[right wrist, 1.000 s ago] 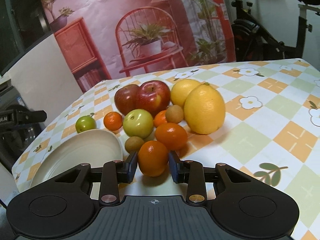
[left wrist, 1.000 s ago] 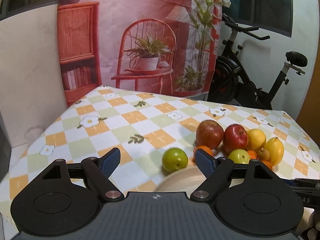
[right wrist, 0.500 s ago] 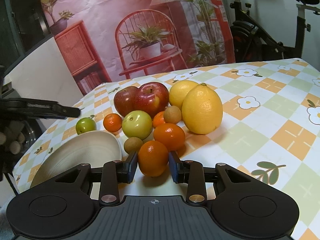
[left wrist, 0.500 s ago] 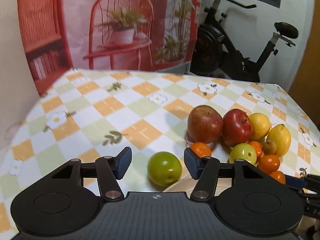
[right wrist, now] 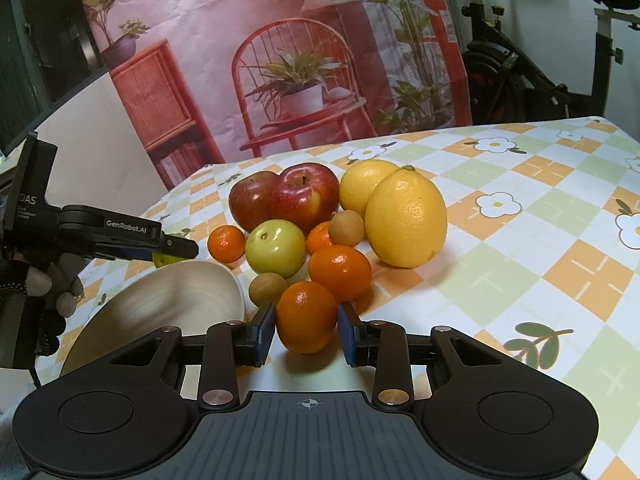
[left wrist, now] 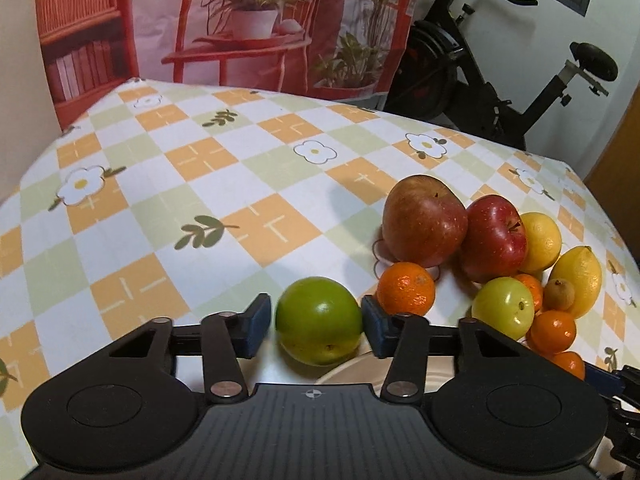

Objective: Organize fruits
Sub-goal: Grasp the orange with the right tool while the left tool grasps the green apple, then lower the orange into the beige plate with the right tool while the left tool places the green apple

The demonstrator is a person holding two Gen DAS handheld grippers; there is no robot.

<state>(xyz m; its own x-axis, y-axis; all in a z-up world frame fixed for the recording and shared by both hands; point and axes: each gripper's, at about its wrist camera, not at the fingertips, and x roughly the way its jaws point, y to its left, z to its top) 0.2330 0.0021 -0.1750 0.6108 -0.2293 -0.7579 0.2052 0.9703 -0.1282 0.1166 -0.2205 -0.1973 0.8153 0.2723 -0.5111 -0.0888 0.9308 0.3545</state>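
Note:
A round green fruit [left wrist: 318,320] lies on the checked tablecloth between the fingers of my left gripper [left wrist: 316,322]. Its jaws are closing: the right pad [left wrist: 372,330] is at the fruit's skin, the left pad [left wrist: 258,320] stands a sliver off. In the right wrist view the left gripper [right wrist: 176,249] reaches in from the left above a cream bowl [right wrist: 180,300]. My right gripper [right wrist: 306,330] is shut on an orange tangerine [right wrist: 306,316] that rests on the cloth at the near edge of the fruit pile.
The pile holds two red apples [right wrist: 304,196], two lemons [right wrist: 406,224], a yellow-green apple [right wrist: 276,246], more tangerines [right wrist: 340,268] and small brown fruits [right wrist: 347,228]. The bowl's rim [left wrist: 352,372] lies just under the left gripper. An exercise bike [left wrist: 500,92] stands behind the table.
My left gripper has come down and forward onto the green fruit, and its jaws have narrowed around it. The right gripper and its tangerine have not moved.

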